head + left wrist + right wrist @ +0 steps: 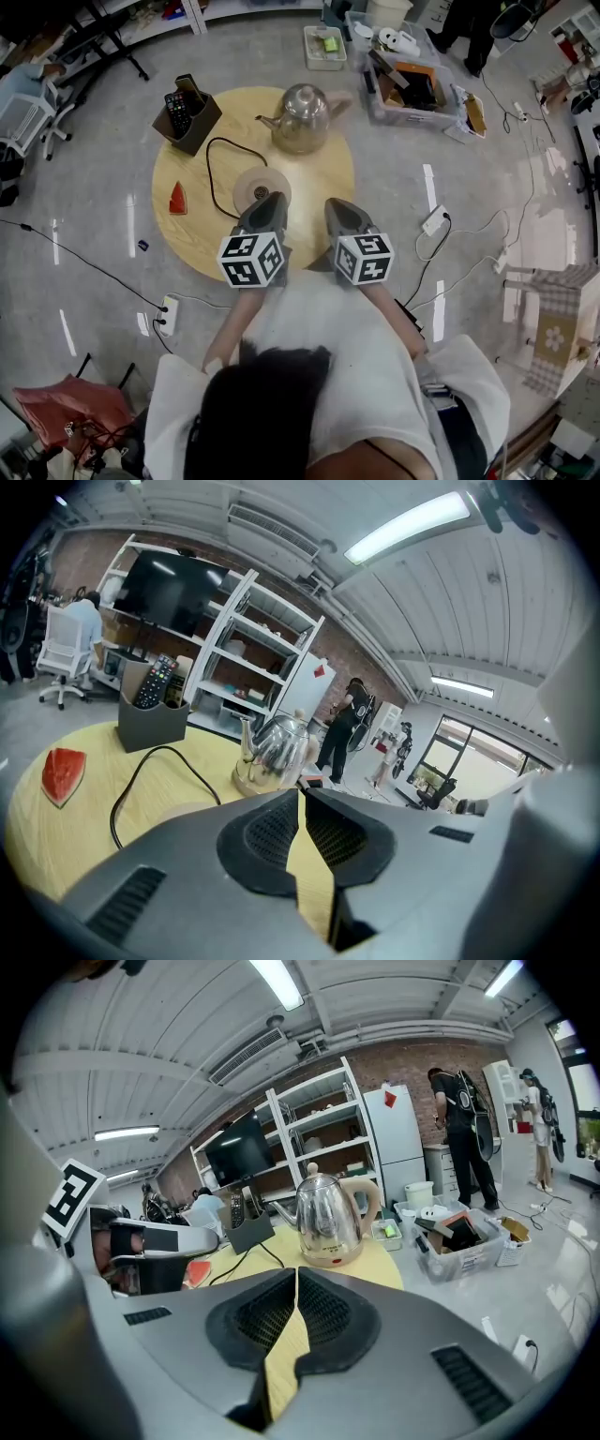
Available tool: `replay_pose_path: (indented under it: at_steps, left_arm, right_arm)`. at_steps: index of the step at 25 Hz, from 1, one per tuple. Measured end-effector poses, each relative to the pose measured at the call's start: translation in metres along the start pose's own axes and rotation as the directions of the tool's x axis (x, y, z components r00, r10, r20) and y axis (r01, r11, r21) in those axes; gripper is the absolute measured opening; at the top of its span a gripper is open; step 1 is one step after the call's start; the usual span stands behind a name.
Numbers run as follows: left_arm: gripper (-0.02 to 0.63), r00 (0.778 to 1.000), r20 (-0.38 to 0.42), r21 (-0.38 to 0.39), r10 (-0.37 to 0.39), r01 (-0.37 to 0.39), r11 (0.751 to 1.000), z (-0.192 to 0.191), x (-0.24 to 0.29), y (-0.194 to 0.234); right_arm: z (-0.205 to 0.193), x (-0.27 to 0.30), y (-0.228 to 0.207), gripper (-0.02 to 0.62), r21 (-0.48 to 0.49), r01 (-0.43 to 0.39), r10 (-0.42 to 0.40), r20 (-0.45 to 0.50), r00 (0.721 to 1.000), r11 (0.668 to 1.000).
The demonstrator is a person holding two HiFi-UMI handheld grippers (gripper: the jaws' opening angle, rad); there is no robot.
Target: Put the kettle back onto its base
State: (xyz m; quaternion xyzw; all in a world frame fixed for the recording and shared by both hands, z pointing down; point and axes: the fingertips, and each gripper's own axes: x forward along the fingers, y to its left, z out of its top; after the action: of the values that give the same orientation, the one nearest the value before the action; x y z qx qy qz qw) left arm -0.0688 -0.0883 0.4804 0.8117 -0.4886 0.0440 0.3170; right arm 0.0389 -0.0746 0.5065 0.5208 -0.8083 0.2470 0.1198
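Here, I am holding my left gripper [266,201] and right gripper [338,207] closed, empty, shiny steel kettle [302,117] sitting apart from its round beige base [248,185].

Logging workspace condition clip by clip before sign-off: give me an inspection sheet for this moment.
Surface: round wooden table.
Job's things: kettle stands on the table's far side, off its base, which lies nearer the grippers.
Clutter: red wedge; holder with remotes.
Grippers: left gripper and right gripper over the near edge, fingers closed, empty.
Cables: base cord loops across the table; power strips on the floor.
Surroundings: storage bins, shelving, a standing person.
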Motion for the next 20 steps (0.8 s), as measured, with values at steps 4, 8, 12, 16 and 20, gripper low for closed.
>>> replay_pose_path:
  at_steps: [4,8,12,16,20]
  left_arm:
    - [0.046,1.0,-0.001,-0.009,0.014,-0.014,1.0,0.001,0.007,0.0]
    - [0.046,1.0,-0.004,-0.014,0.027,-0.028,1.0,-0.002,0.014,-0.004]
    - [0.046,1.0,-0.013,-0.02,0.028,-0.028,0.999,-0.006,0.027,-0.009]
    - [0.046,0.999,-0.024,-0.017,0.031,-0.031,0.999,-0.007,0.037,-0.01]
    - [0.046,0.999,-0.032,-0.017,0.036,-0.037,0.999,-0.008,0.046,-0.013]
  right_arm:
    - [0.004,0.004,-0.01,0.029,-0.01,0.007,-0.007,-0.008,1.0,1.0]
    - [0.005,0.007,-0.021,0.029,-0.052,0.03,-0.033,-0.044,0.998,0.998]
    - [0.01,0.012,-0.033,0.029,-0.058,0.031,-0.033,-0.045,0.998,0.998]
    - [0.013,0.019,-0.042,0.03,-0.057,0.027,-0.03,-0.052,0.998,0.998]
    - [0.017,0.023,-0.054,0.031,-0.064,0.039,-0.043,-0.063,0.997,0.997]
